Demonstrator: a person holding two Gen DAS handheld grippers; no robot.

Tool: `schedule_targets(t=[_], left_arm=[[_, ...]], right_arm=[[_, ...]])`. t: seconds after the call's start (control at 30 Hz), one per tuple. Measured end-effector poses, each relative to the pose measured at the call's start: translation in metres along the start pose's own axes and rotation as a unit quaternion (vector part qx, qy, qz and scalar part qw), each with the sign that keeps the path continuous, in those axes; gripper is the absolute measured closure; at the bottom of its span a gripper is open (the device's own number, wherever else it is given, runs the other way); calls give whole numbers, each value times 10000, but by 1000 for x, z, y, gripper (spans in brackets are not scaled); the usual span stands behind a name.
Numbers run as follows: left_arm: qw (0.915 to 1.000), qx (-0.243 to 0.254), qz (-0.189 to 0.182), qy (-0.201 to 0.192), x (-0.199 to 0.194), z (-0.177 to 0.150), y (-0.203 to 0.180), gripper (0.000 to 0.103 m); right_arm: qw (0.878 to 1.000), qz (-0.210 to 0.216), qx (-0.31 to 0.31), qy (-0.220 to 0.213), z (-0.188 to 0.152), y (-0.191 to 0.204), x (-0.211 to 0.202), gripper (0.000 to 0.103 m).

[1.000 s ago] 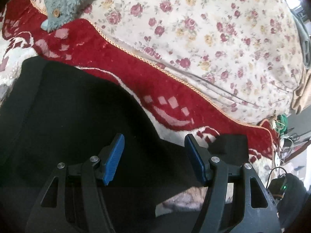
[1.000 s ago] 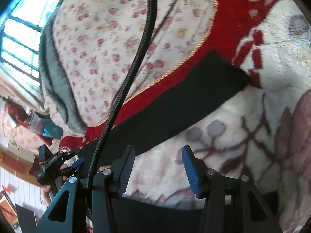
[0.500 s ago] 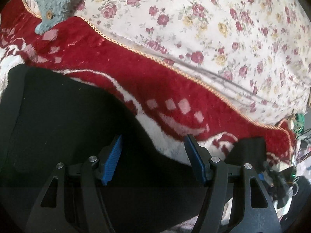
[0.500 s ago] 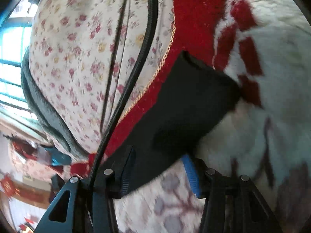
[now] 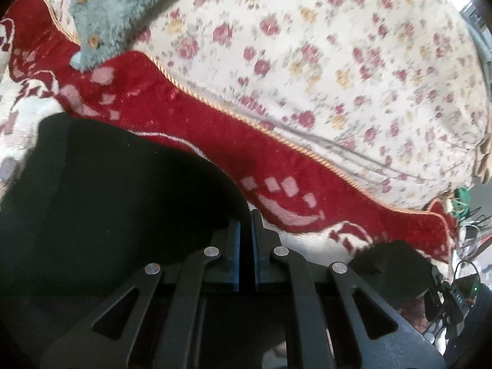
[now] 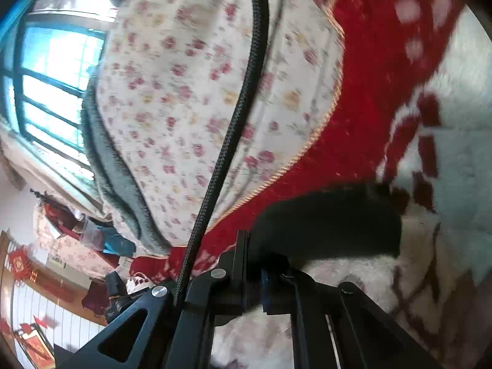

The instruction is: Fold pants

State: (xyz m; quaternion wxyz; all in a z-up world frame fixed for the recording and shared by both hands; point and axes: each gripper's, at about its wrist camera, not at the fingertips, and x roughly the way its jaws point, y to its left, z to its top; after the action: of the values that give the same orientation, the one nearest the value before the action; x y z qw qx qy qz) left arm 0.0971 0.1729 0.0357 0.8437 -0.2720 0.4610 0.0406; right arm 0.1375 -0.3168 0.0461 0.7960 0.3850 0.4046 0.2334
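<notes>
Grasp step: left gripper (image 5: 245, 224) and right gripper (image 6: 253, 256) have jaws clamped on black pants (image 5: 117, 190); next move probably requires lifting both ends together across the blanket (image 5: 307, 184).

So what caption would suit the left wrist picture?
Left gripper shut on the black pants lying on a red-and-white blanket.

You are not looking at any readable text, label, brand or number in either wrist view. The red hanging ornament (image 6: 19, 265) on the far wall is showing only a blurred pattern, and no characters on it can be made out.
</notes>
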Motion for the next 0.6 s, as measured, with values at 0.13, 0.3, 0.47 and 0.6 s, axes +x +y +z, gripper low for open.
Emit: schedule_targets(t=[0.13, 0.3, 0.47, 0.6], left_arm=[[9992, 78, -143, -363, -36, -2, -4, 98], [9965, 231, -340, -722, -90, -25, 1, 98], [9957, 329, -287, -820, -130, -83, 29, 98], [9982, 319, 64, -502, -118, -128, 51, 98]], right_arm=[[9997, 155, -115, -155, -4, 15, -25, 97], [9988, 295, -257, -293, -18, 32, -62, 97], [9982, 364, -448, -171, -70, 40, -110, 97], [9979, -356, -422, 344, -123, 14, -115, 97]])
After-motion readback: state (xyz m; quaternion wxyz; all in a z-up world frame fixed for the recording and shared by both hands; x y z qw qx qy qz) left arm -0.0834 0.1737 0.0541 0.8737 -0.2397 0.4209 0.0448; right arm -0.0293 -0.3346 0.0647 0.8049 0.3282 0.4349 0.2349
